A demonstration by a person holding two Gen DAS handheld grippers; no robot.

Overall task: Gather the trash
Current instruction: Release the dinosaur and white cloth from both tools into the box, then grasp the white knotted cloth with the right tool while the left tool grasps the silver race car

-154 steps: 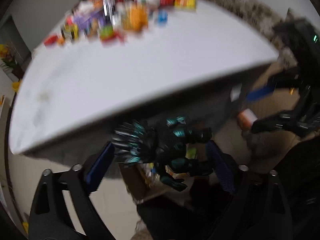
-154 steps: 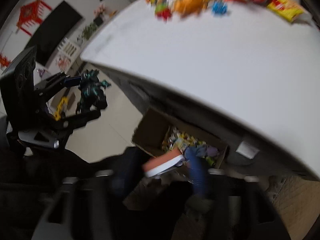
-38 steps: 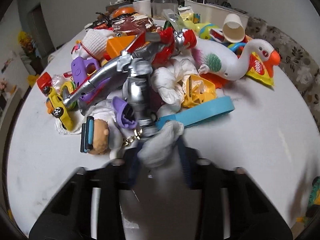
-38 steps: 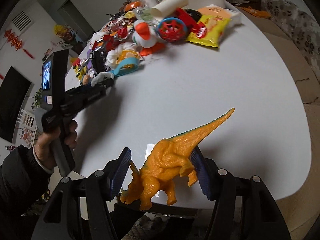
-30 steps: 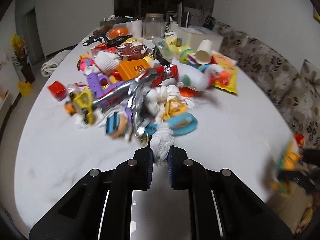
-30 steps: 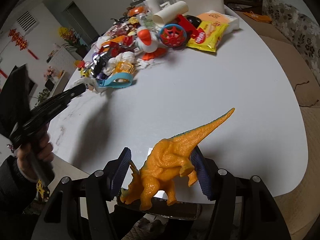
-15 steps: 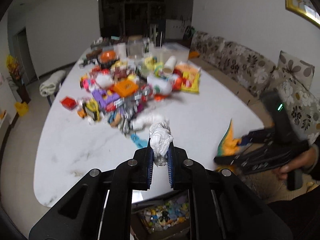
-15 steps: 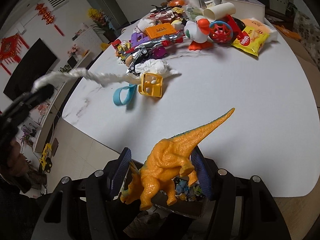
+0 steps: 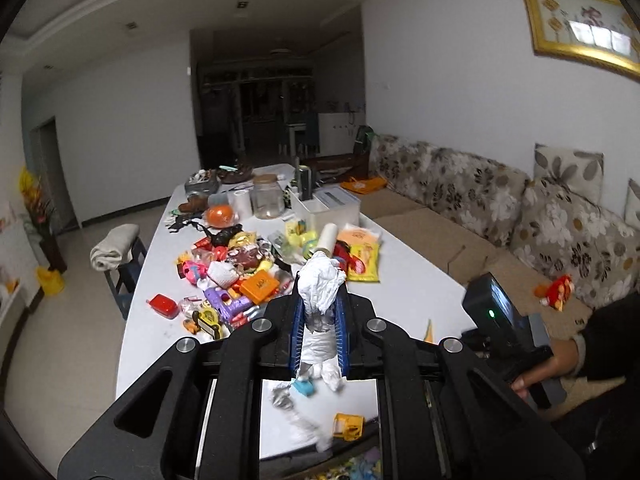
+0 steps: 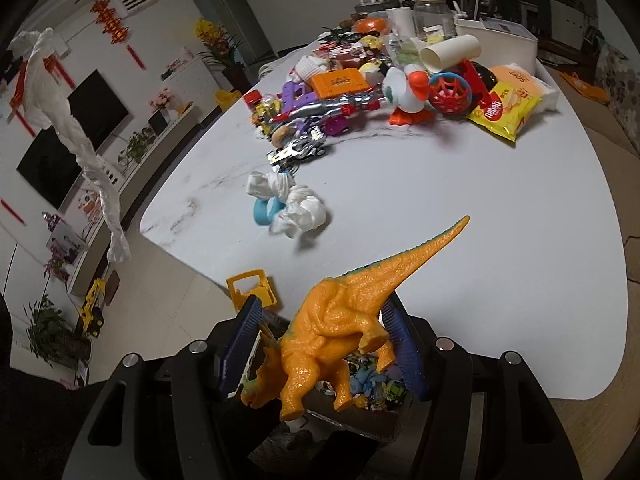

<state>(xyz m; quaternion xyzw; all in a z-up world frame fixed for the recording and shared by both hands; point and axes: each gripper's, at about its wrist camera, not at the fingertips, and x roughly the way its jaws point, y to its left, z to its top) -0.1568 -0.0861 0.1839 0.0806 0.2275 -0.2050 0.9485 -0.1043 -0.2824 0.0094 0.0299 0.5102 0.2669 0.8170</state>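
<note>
My left gripper is shut on a crumpled white tissue strip and is raised well above the white table. In the right wrist view the same strip hangs long and twisted at the far left, clear of the table. My right gripper is shut on an orange dinosaur toy, held over the table's near edge above a cardboard box holding small toys. A second wad of white tissue lies on the table, tangled with a blue ring.
A heap of toys and packets covers the far half of the table, with a yellow snack bag on its right. A yellow toy piece sits at the near edge. A flowered sofa runs along the right wall.
My left gripper has risen and drawn back from the heap, pulling the white strip out long. The tissue wad, blue ring and yellow piece slid towards the near edge. The dinosaur stays gripped.
</note>
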